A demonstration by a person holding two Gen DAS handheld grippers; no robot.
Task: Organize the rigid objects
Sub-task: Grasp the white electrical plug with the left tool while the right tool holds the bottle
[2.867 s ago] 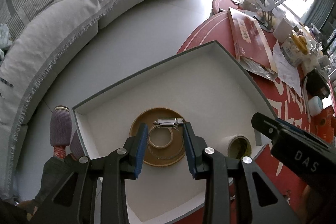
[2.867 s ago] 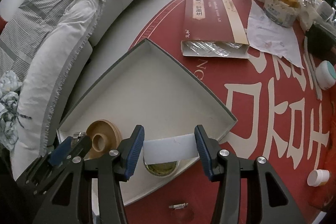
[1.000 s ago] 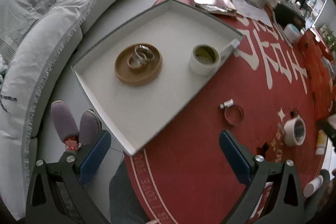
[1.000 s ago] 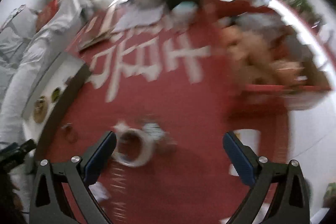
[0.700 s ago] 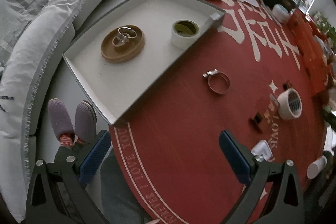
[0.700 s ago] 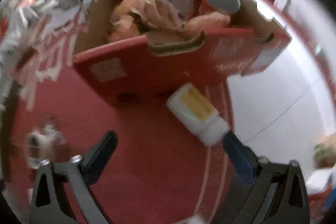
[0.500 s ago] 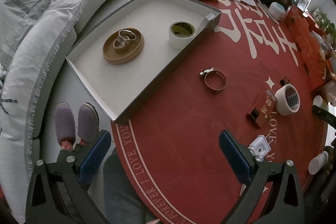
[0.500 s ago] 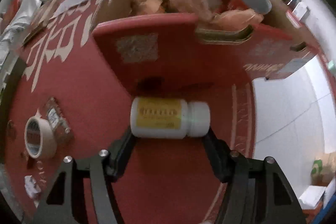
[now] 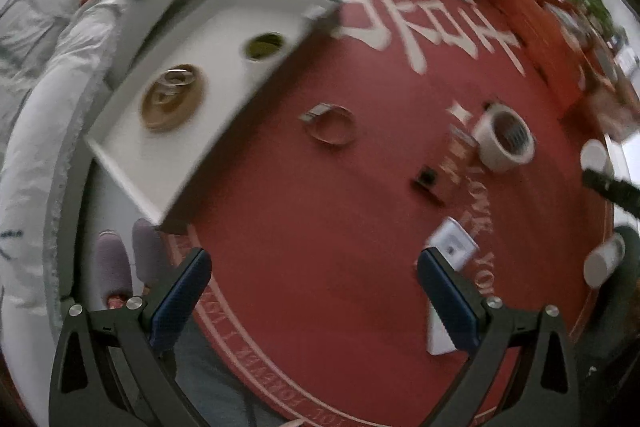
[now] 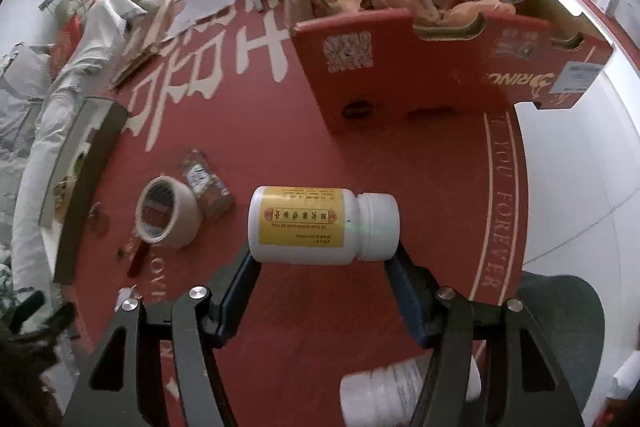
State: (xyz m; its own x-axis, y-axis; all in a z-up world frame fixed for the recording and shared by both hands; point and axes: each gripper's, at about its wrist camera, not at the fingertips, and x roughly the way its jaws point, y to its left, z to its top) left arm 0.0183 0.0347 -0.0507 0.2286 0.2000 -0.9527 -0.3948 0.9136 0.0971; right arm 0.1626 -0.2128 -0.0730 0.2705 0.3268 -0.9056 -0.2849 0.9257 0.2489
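A white bottle (image 10: 316, 225) with a yellow label lies crosswise between the pads of my right gripper (image 10: 322, 261), which is shut on its base and cap over the red tabletop. My left gripper (image 9: 312, 261) stands wide open above the red table with nothing between its fingers. Beyond it lie a metal hose clamp (image 9: 330, 125), a masking tape roll (image 9: 506, 141) and a small white part (image 9: 452, 247). The white tray (image 9: 224, 79) at the left holds a wooden disc (image 9: 172, 103) with a clamp on it and a tape roll (image 9: 264, 47).
A red cardboard box (image 10: 400, 67) full of odds and ends stands behind the held bottle. A second white bottle (image 10: 400, 391) lies under my right gripper. A brown packet (image 10: 206, 189) sits beside the masking tape (image 10: 166, 213). A grey sofa and a person's slippers (image 9: 128, 259) lie left of the table.
My right gripper swung from the tray to the far side, closed on the white bottle and drew it away from the red box. My left gripper slid away from the tray, still open.
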